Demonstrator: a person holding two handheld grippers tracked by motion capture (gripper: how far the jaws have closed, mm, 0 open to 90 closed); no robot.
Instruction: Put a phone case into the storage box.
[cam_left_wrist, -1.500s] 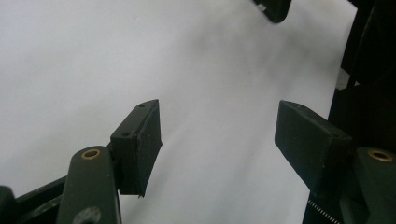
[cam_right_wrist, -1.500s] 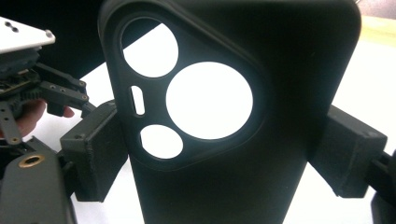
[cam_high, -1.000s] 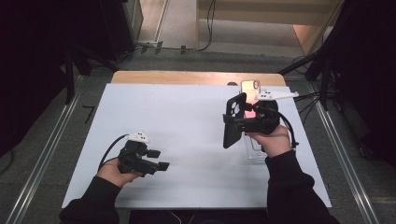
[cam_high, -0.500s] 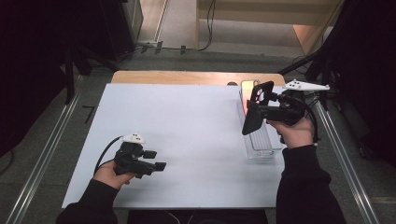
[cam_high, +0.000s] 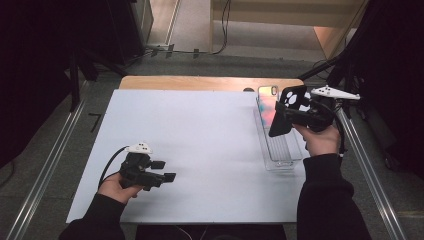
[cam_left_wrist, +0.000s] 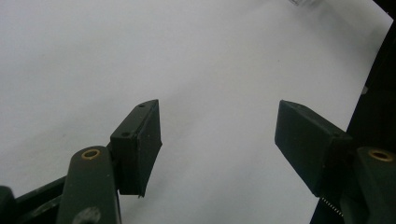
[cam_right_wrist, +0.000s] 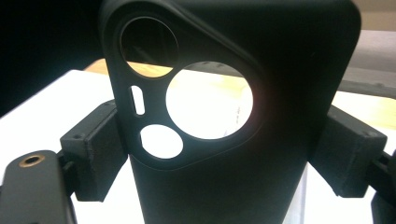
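Observation:
A black phone case (cam_high: 287, 111) with round camera cut-outs is clamped between the pads of my right gripper (cam_high: 295, 116), held above a clear plastic tray (cam_high: 280, 150) at the table's right side. In the right gripper view the case (cam_right_wrist: 233, 116) stands upright between both jaws. A phone with an iridescent back (cam_high: 267, 102) lies in the far end of the tray. My left gripper (cam_high: 167, 172) rests near the front left of the white table, open, and in the left gripper view nothing lies between its fingers (cam_left_wrist: 140, 144).
The white table sheet (cam_high: 200, 140) spans the middle between the two hands. A wooden strip (cam_high: 200, 82) runs along the far edge. Metal rails (cam_high: 45, 165) flank the table on both sides, and dark stands crowd the right.
My right hand has carried the phone case to the right and slightly farther away, over the tray. The left hand and its gripper have stayed put.

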